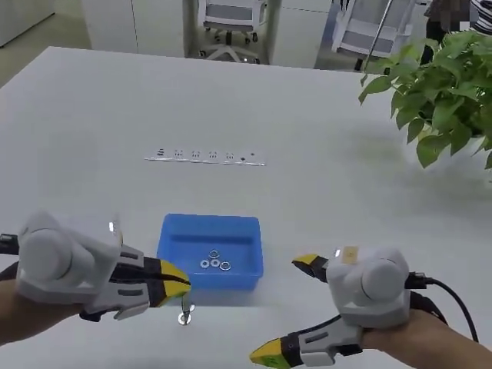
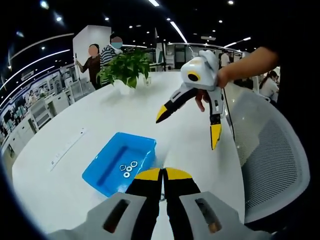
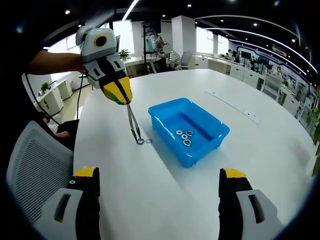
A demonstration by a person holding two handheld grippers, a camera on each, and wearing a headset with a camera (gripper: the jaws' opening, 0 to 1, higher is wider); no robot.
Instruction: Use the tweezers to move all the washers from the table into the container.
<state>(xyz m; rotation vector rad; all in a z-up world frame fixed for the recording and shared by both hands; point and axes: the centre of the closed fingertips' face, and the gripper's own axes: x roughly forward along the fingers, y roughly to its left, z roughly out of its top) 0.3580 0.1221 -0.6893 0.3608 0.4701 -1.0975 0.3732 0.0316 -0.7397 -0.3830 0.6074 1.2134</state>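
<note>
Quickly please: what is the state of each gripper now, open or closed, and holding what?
Left gripper: closed on the tweezers.
Right gripper: open, holding nothing.

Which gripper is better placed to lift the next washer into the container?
Left: the left gripper is shut on the tweezers, whose tips sit by a washer beside the container. The right gripper is open and empty.
</note>
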